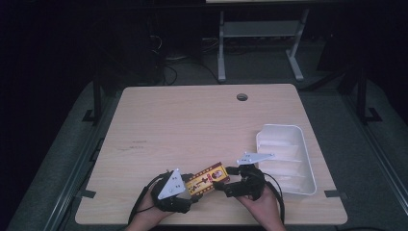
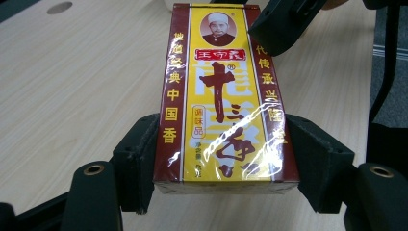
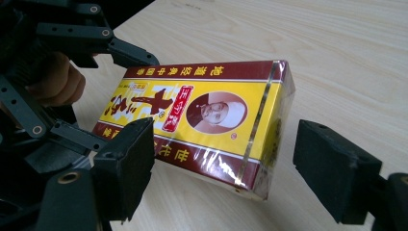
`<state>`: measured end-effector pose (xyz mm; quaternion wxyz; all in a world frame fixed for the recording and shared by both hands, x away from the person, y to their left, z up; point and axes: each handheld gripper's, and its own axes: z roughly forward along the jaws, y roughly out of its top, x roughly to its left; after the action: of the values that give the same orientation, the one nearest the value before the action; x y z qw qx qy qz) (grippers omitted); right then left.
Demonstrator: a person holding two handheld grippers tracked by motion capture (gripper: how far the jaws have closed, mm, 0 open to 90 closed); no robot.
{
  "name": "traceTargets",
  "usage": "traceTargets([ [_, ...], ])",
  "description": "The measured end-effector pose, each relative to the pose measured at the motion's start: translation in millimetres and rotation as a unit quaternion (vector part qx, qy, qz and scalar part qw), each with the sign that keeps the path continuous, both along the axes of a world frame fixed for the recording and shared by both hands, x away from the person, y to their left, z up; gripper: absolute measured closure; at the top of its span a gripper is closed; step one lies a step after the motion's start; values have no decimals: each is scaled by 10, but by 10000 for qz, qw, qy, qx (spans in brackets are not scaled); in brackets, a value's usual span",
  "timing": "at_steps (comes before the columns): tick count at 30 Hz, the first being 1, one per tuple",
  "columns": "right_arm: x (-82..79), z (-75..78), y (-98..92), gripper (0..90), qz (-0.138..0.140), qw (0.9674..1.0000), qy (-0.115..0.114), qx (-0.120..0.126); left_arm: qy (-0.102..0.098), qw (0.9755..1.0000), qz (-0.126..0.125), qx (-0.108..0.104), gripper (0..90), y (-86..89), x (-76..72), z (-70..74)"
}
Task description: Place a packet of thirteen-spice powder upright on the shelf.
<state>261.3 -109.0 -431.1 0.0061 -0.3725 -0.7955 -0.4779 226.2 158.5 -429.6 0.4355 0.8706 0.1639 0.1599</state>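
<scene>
Box: a flat carton [image 2: 224, 101], yellow face with dark red borders, sealed in clear film; held above the near edge of the bench [image 1: 192, 120], between the two claws.
Weight: judged light; a thin carton of this kind likely holds a loose dry product.
Stiffness: judged stiff along its long edges, but the broad faces may dent under hard pressure.
Surface: the film is glossy and reflects light, so judged slippery; pads should bear on the narrow side walls, not on the corners.
Left claw: [image 2: 221, 159] pinches the box across its width at one end, a pad on each long side.
Right claw: [image 3: 223, 161] spread around the opposite end, one pad just beside the long side and the other clear of the end.
Hold point: the free end, square across the width.
Tray: a white tray [image 1: 308, 185] sits on the bench to the right, near the right claw.
Bench: pale wood grain, smooth, with a round cable hole [image 1: 242, 97] at the far side.
Room: dim; grey floor, a metal frame [image 1: 260, 43] beyond the bench.
</scene>
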Motion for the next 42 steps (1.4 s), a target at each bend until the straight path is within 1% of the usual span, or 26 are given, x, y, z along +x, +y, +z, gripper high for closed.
traceTargets([
  [2, 10, -9, -4, 224, 16, 9999, 82, 56, -10, 10000, 2, -25, 325, -1, -2, 2],
  [4, 12, -18, 3, 236, 46, 9997, 180, 163, -36, 10000, -2, -37, 325, -7, -7, 4],
  [6, 9, -21, 27, 229, 75, 9996, 216, 173, -60, 10000, 13, -23, 325, -10, -9, 2],
  [7, 4, -21, 35, 230, 45, 9996, 216, 170, -55, 10000, 10, -26, 324, -7, -4, -1],
  [10, -9, -3, 40, 246, -18, 9997, 176, 186, 8, 10000, 24, -2, 324, -4, 11, -11],
  [11, -13, 3, 39, 248, -23, 9997, 164, 189, 39, 10000, 36, 40, 324, -9, 17, -23],
  [14, -29, 11, 42, 298, -72, 9998, 89, 157, 182, 9997, 48, 172, 323, -24, 40, -65],
  [15, -44, 23, 46, 338, -87, 9998, 40, 186, 197, 9996, 52, 207, 322, -27, 44, -76],
  [16, -44, 23, 46, 338, -87, 9998, 40, 186, 209, 9995, 53, 221, 322, -33, 47, -82],
  [19, -71, 50, 57, 397, -74, 9996, -63, 282, 217, 9993, 48, 288, 323, -57, 48, -89],
  [21, -85, 61, 67, 439, -11, 9995, -89, 316, 166, 9991, 48, 377, 322, -81, 35, -103],
  [22, -97, 65, 76, 454, 2, 9993, -99, 349, 171, 9990, 40, 406, 322, -86, 33, -105],
  [27, -121, 85, 96, 533, 98, 9986, -100, 517, 156, 9989, 26, 433, 322, -110, 22, -114],
  [31, -147, 113, 129, 564, 143, 9986, -139, 492, 25, 9985, 48, 550, 320, -129, 13, -117],
  [33, -157, 121, 146, 584, 154, 9986, -136, 494, -4, 9984, 77, 553, 315, -136, 9, -119],
  [35, -165, 132, 158, 609, 175, 9985, -138, 496, 13, 9986, 95, 527, 303, -138, 12, -120],
  [38, -180, 153, 172, 643, 220, 9982, -204, 519, -2, 9987, 89, 493, 287, -141, 16, -119],
  [42, -195, 180, 183, 675, 271, 9980, -318, 480, 69, 9990, 42, 430, 279, -136, 27, -119],
])
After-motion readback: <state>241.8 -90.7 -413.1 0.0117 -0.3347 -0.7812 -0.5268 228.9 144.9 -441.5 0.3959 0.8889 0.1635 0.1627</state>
